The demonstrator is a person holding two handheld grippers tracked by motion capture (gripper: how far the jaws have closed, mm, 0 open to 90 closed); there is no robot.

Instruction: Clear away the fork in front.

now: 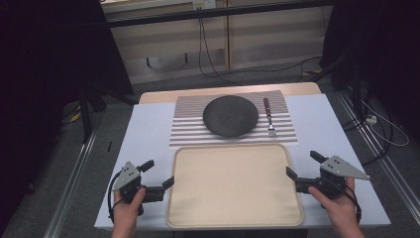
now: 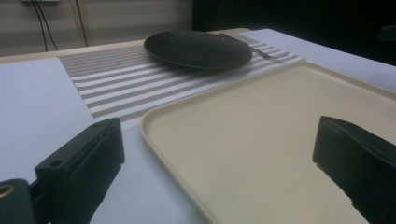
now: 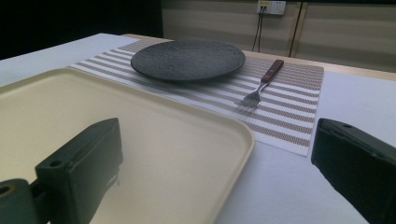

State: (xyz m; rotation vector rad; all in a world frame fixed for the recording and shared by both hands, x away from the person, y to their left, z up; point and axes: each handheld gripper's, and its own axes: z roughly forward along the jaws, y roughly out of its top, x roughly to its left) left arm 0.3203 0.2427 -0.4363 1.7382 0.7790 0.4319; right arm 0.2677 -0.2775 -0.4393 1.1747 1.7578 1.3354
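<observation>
Partly hidden: fork [image 2: 261, 52] behind plate [image 2: 198, 48].

Your tray [image 1: 233, 218] looks like smooth cream plastic with a soft sheen. Plate [image 3: 187, 59]: dark, matt, finely speckled and rough. Placemat [image 3: 289, 100]: woven, striped, coarse weave. Fork [image 3: 258, 91]: shiny metal tines, brown wooden-looking handle. Bench [image 1: 148, 139] top: pale, matt, smooth.

tray [image 1: 233, 186] cream | plate [image 1: 230, 115] black | placemat [image 1: 188, 126] brown-white striped
</observation>
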